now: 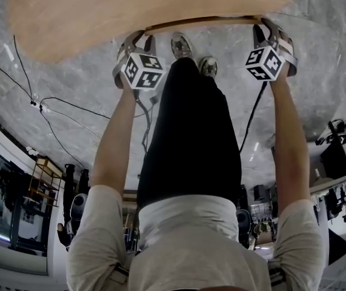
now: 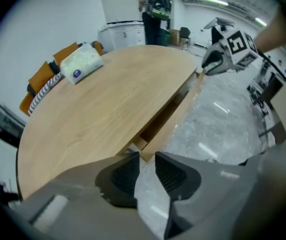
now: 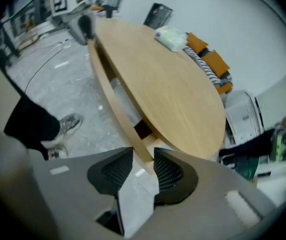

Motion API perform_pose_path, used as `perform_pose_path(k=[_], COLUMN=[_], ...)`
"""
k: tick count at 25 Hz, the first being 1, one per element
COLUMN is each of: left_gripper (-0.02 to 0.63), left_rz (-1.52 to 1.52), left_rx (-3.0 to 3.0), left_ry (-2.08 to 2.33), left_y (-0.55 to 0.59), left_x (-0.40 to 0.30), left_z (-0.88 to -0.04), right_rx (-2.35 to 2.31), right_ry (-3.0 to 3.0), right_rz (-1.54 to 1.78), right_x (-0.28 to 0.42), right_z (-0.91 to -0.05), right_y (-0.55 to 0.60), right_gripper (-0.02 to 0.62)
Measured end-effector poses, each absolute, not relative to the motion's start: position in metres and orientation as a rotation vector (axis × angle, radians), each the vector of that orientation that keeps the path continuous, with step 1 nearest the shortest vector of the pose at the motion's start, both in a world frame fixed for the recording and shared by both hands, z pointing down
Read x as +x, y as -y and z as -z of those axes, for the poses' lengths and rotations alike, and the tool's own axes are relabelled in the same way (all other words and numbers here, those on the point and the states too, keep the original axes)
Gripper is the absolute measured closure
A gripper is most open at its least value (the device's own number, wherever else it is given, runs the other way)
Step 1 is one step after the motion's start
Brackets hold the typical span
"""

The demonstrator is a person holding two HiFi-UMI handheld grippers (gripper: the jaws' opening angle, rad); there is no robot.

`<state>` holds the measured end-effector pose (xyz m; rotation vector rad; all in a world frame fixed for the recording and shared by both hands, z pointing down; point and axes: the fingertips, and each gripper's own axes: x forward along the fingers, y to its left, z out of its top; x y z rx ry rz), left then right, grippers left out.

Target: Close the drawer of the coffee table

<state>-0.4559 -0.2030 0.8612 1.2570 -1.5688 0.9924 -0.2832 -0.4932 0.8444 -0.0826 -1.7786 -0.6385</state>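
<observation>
Oval light-wood coffee table point(image 1: 130, 11) with its shallow wooden drawer point(image 2: 175, 116) standing part-way out from the table's near edge. The left gripper point(image 2: 147, 160) is at one end of the drawer front, jaws apart on nothing. The right gripper point(image 3: 143, 156) is at the other end, jaws apart astride the panel (not clamping it). Likely fault: unequal pushes would skew the drawer so that it binds under the table, or a jaw tip would slip off the thin front.
</observation>
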Motion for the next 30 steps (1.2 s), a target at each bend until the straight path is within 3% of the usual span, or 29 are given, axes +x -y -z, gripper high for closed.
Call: perform_pose_path(k=[3, 15, 24, 28, 30], left_gripper=[0.480, 0.480, 0.491, 0.531, 0.578], left_rz=[-0.801, -0.352, -0.272, -0.282, -0.274], left_rx=[1.094, 0.793, 0.725, 0.742, 0.785], left_ry=[1.659, 1.808, 1.835, 1.854, 1.872], left_y=[0.203, 0.216, 0.215, 0.217, 0.222], left_x=[-0.460, -0.475, -0.479, -0.471, -0.460], left_z=[-0.866, -0.861, -0.860, -0.845, -0.822], right_rx=[0.093, 0.462, 0.530, 0.510, 0.450], right_ry=[1.874, 2.040, 2.083, 2.131, 2.209], right_rz=[0.489, 0.068, -0.002, -0.080, -0.099], right_x=[-0.285, -0.295, -0.296, -0.298, -0.308], right_z=[-0.843, -0.840, -0.838, -0.820, -0.791], right_y=[0.503, 0.523, 0.525, 0.502, 0.474], right_gripper=[0.420, 0.411, 0.414, 0.589, 0.588])
